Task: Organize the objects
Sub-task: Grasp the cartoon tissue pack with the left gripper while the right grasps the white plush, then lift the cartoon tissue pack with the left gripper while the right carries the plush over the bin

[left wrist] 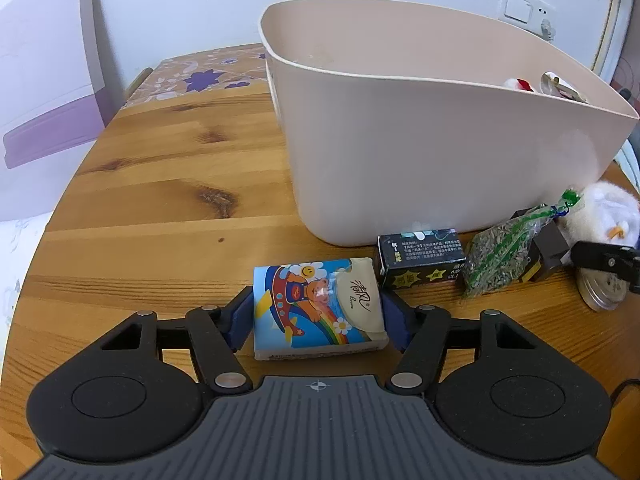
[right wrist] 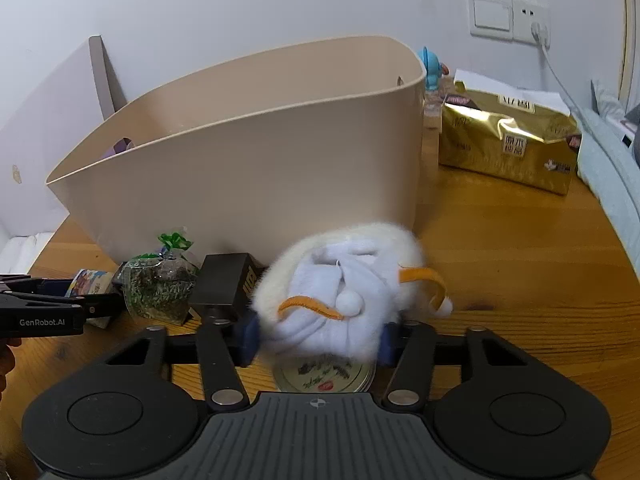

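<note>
A small tissue pack [left wrist: 316, 304] with a cartoon bear print lies flat on the wooden table [left wrist: 160, 200], in front of a tall beige bin [left wrist: 420, 152]. My left gripper [left wrist: 318, 322] straddles it, and the blue pads [left wrist: 240, 320] touch its two short sides. A white plush toy [right wrist: 340, 280] with orange trim sits between the fingers of my right gripper [right wrist: 318, 340], whose pads squeeze its soft body. The toy lies over a round tin [right wrist: 324, 374], close to the bin [right wrist: 260, 168].
Between the two grippers stand a black box [left wrist: 422, 260], a clear bag of dried herbs [left wrist: 496, 256] and a dark block [right wrist: 224, 280]. A gold packet [right wrist: 508, 140] lies at the back right. The bin holds a few small items [left wrist: 520, 84].
</note>
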Demonstrator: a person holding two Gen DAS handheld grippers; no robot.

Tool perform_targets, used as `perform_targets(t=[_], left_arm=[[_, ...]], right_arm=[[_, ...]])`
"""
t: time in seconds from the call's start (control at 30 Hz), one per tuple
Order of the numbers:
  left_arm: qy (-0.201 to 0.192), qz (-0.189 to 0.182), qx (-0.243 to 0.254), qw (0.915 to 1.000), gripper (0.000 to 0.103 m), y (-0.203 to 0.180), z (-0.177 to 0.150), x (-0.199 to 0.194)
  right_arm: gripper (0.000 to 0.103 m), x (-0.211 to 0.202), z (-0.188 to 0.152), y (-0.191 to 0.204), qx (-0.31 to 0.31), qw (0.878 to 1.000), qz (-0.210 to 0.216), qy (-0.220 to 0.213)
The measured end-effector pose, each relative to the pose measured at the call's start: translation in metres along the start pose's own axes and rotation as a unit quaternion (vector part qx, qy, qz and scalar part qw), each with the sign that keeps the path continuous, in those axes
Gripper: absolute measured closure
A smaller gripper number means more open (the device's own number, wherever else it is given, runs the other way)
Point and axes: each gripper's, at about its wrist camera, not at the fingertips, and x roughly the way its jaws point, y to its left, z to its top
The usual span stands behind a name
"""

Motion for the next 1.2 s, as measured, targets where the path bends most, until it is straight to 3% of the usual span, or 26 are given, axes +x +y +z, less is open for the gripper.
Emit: perform_targets(t=[0.1, 0.27, 1.2], left_arm=[[0.000, 0.001, 0.001, 1.0000, 0.038, 0.000, -0.002, -0.003], [-0.004, 0.000, 0.000, 1.0000, 0.038, 0.000, -0.004, -0.009], [-0.083, -0.020, 0.014, 0.9962, 0.038, -0.008, -0.001, -0.083]], right_arm=[[0.074, -0.003, -0.002, -0.001, 0.003, 1.000, 0.005, -0.003], [0.080, -0.010, -0.005, -0.003, 0.005, 1.000, 0.002, -0.018], [0.080, -0.085, -0.007, -0.002, 0.003, 0.996, 0.003, -0.088]])
